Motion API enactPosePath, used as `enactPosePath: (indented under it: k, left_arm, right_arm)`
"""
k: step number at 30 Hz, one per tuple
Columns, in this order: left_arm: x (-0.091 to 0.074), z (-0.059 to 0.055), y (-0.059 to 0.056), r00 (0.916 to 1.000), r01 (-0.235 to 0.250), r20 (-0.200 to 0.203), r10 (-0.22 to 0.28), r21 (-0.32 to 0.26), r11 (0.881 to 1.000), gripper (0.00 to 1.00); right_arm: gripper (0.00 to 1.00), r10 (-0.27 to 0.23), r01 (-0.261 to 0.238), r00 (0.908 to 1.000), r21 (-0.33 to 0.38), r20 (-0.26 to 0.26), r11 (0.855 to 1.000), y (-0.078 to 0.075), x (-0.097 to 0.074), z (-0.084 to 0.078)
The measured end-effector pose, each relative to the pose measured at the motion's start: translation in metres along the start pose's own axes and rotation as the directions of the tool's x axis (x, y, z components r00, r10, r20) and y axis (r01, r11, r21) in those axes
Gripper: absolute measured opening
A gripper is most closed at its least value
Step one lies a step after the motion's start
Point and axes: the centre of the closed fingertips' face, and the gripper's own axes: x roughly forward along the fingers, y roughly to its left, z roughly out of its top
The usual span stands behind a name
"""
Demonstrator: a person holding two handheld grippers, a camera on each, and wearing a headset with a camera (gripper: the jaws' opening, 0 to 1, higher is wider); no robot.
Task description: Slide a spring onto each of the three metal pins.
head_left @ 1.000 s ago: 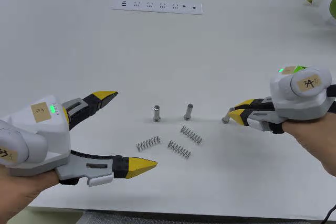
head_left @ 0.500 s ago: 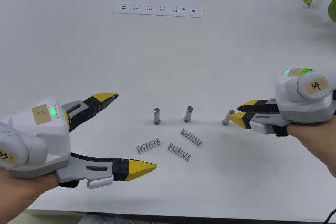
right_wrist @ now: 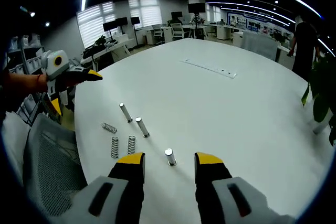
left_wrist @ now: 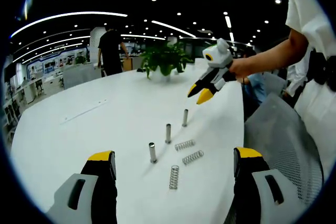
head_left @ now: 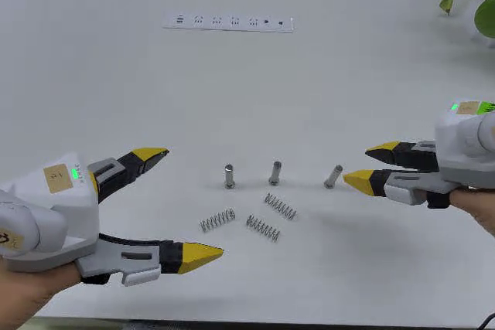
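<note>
nothing threaded yet: three pins stand bare between the grippers, three springs lie loose just in front. left gripper gapes wide, empty; right gripper parted, empty, near the rightmost pin.

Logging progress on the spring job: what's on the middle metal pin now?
Nothing. The middle pin stands bare on the white table; all three springs lie loose on the table, nearer the person. Nothing covers the pin, so its whole shaft shows.
</note>
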Motion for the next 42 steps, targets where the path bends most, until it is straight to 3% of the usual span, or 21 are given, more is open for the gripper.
enactPosePath:
  k: [7, 13, 16, 22, 25, 29, 32, 37, 39, 42]
  left_arm:
    - [-0.001, -0.009, 0.003, 0.9986, 0.000, -0.053, 0.000, 0.010, 1.000, 0.89]
    - [0.001, -0.022, 0.007, 0.9940, 0.005, -0.109, -0.003, 0.021, 1.000, 0.81]
    - [0.003, -0.029, 0.006, 0.9880, 0.014, -0.154, -0.009, 0.035, 0.999, 0.76]
    - [0.009, -0.038, 0.004, 0.9784, 0.033, -0.205, -0.024, 0.044, 0.998, 0.64]
    - [0.012, -0.045, 0.002, 0.9663, 0.046, -0.255, -0.031, 0.054, 0.997, 0.59]
    - [0.017, -0.048, -0.001, 0.9578, 0.057, -0.285, -0.039, 0.056, 0.997, 0.54]
    - [0.022, -0.054, -0.004, 0.9423, 0.079, -0.331, -0.050, 0.074, 0.994, 0.51]
    - [0.029, -0.061, -0.008, 0.9247, 0.107, -0.375, -0.068, 0.083, 0.991, 0.44]
    - [0.031, -0.065, -0.009, 0.9146, 0.117, -0.398, -0.074, 0.085, 0.990, 0.41]
    - [0.033, -0.075, -0.008, 0.8911, 0.130, -0.449, -0.068, 0.107, 0.986, 0.36]
  right_arm:
    - [0.55, 0.017, -0.016, 0.9990, -0.033, 0.041, 0.999, 0.001, -0.015, 0.001]
    - [0.67, 0.051, -0.047, 0.9968, -0.061, 0.061, 0.997, 0.013, -0.025, -0.004]
    - [0.71, 0.068, -0.063, 0.9956, -0.067, 0.065, 0.996, 0.018, -0.030, -0.008]
    - [0.81, 0.098, -0.093, 0.9918, -0.070, 0.082, 0.993, 0.027, -0.037, -0.018]
    - [0.83, 0.114, -0.107, 0.9887, -0.078, 0.097, 0.991, 0.032, -0.040, -0.019]
    - [0.86, 0.134, -0.124, 0.9839, -0.090, 0.118, 0.988, 0.039, -0.042, -0.019]
    - [0.87, 0.142, -0.131, 0.9826, -0.094, 0.119, 0.987, 0.041, -0.043, -0.020]
    - [0.87, 0.145, -0.134, 0.9813, -0.091, 0.126, 0.987, 0.043, -0.045, -0.021]
    - [0.86, 0.147, -0.136, 0.9809, -0.090, 0.128, 0.987, 0.044, -0.045, -0.022]
    - [0.86, 0.148, -0.137, 0.9807, -0.087, 0.128, 0.987, 0.044, -0.046, -0.024]
